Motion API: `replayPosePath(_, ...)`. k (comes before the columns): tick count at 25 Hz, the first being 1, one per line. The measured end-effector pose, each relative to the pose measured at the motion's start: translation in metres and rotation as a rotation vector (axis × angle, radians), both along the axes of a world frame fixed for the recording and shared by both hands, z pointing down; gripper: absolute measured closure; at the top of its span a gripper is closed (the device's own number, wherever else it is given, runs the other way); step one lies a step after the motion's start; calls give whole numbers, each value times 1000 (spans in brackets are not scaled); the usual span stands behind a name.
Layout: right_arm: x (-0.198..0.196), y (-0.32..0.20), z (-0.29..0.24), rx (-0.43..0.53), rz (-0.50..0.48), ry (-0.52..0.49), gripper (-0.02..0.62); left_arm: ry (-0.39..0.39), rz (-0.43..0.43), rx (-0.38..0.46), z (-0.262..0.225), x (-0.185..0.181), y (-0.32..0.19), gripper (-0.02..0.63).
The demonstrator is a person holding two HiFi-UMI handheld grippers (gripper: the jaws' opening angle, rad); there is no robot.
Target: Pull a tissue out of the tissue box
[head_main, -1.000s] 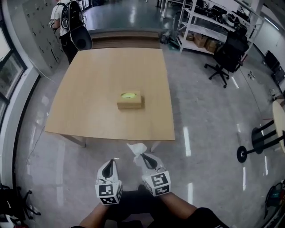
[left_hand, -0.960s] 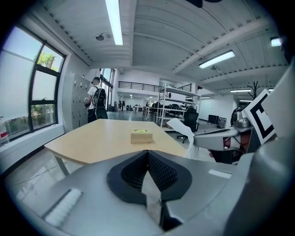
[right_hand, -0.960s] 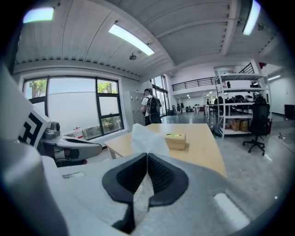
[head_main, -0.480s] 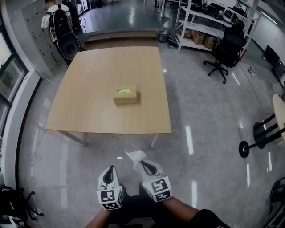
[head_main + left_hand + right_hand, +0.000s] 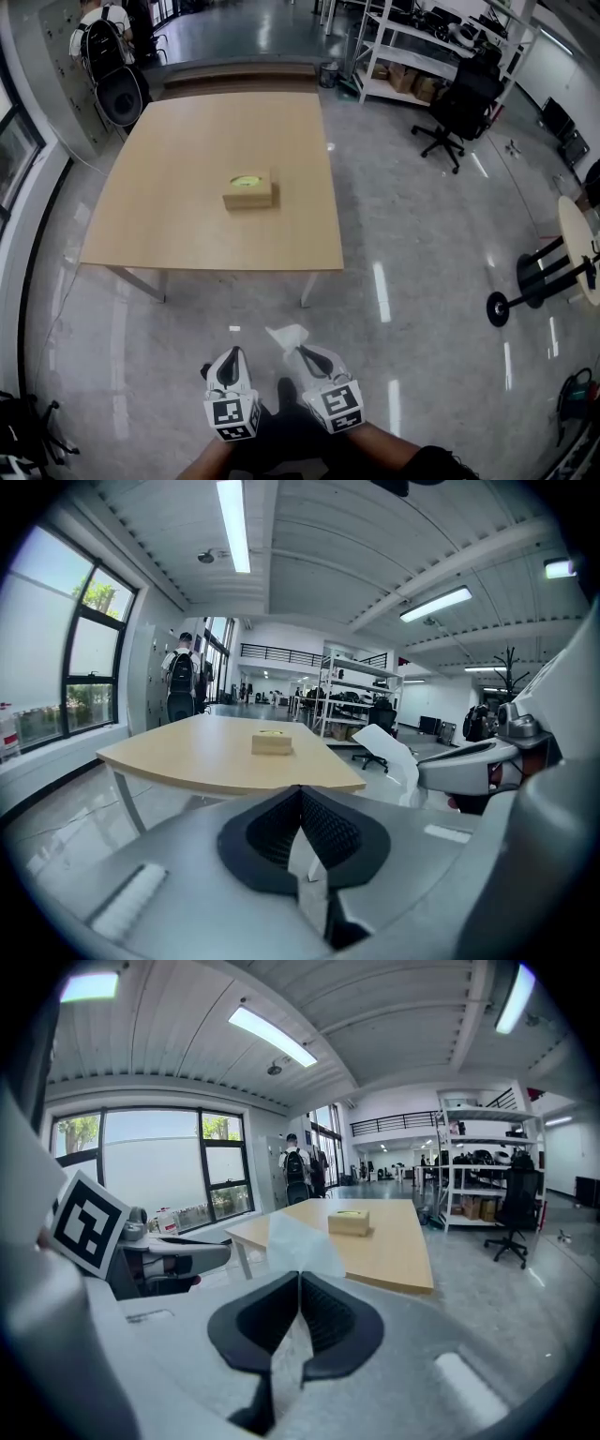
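Note:
The tan tissue box [image 5: 248,190] with a green-yellow top sits mid-way along the wooden table [image 5: 178,150], far ahead of both grippers. My right gripper [image 5: 298,351] is shut on a white tissue [image 5: 286,335], which sticks up and forward from its jaws over the floor. The right gripper view shows the tissue [image 5: 295,1241] in front of the box [image 5: 349,1222]. My left gripper [image 5: 233,351] hangs beside the right one, its jaws together with nothing seen in them. In the left gripper view the box [image 5: 272,744] lies ahead and the tissue [image 5: 389,754] is at the right.
A black office chair [image 5: 450,112] and metal shelving [image 5: 403,52] stand at the back right. A person with a backpack [image 5: 98,28] is beyond the table's far left corner, by a dark chair [image 5: 120,94]. A black stand base [image 5: 511,305] sits at the right.
Both grippers, with the tissue still in the right one, have drawn back from the table. The table and box now appear farther off and more to the left.

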State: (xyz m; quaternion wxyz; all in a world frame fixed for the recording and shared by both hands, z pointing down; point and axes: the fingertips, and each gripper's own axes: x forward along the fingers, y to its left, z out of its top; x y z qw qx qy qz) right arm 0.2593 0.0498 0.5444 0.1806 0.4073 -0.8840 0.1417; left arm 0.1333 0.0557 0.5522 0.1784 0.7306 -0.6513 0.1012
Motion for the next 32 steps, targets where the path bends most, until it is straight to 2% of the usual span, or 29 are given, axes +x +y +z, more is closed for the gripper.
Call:
replayPosePath(18,15,-9,-15,61,41,-27,601,-52,75,57,-20,19,-18,588)
replayPosePath(32,3,-20,-12,77,47,-28,601,-52,77,64,-14,5,-24,588)
